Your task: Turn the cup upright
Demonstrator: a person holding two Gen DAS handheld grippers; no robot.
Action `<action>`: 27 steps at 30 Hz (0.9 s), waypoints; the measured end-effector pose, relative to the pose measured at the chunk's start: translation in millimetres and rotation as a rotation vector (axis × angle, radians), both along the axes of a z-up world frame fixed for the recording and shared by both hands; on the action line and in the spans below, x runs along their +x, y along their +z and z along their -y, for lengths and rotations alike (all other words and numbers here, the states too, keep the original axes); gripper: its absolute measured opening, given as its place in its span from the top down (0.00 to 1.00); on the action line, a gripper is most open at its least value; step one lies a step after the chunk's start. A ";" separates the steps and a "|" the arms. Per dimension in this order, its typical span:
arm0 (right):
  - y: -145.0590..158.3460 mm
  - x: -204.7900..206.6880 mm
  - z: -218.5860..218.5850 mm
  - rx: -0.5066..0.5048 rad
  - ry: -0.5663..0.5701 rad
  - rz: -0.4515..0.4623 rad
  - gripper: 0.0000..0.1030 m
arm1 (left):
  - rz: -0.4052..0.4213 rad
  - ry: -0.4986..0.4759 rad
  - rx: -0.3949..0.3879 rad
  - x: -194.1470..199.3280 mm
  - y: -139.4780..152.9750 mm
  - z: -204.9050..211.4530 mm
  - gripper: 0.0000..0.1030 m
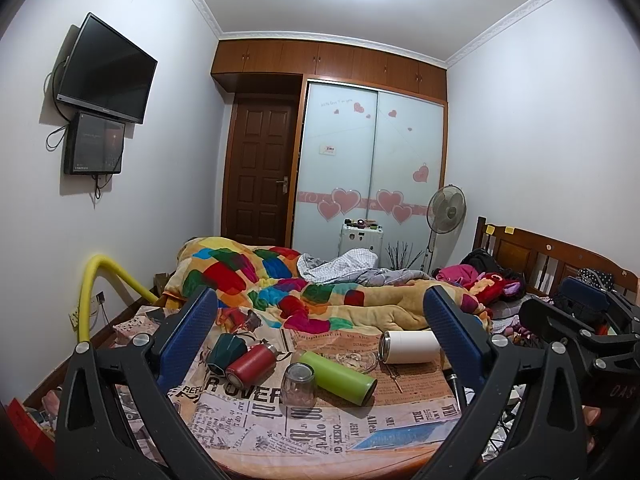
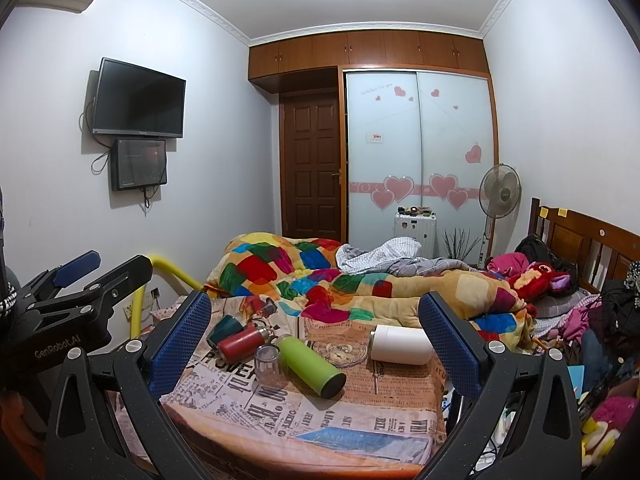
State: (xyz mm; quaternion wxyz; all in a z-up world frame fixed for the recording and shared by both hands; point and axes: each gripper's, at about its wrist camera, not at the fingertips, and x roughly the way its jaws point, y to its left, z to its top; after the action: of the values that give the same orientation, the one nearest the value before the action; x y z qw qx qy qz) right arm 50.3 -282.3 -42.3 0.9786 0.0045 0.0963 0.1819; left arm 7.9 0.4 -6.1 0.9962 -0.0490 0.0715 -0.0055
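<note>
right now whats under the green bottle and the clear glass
Both rest on the newspaper-print cloth covering the table. The green bottle lies on its side; the clear glass stands upside down beside it. The table surface beneath the cloth is covered, so it cannot be seen.

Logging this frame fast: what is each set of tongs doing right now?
Left tongs: open, holding nothing.
Right tongs: open, holding nothing.
</note>
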 end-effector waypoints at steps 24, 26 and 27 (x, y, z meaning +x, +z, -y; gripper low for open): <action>-5.0 1.7 -6.7 -0.010 0.003 -0.014 0.00 | -0.008 0.001 -0.006 1.4 -1.6 -2.4 0.00; -9.4 9.1 -2.9 -0.012 0.005 -0.026 0.00 | -0.018 0.004 -0.008 5.4 -6.5 -2.7 0.00; -11.5 12.2 -3.0 -0.015 0.005 -0.034 0.00 | -0.022 0.006 -0.009 8.0 -9.6 -3.0 0.00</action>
State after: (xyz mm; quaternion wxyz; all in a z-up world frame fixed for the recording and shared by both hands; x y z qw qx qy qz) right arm 62.5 -279.2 -53.9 0.9763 0.0001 0.1143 0.1837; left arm 15.9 3.4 -15.8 0.9952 -0.0536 0.0822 -0.0022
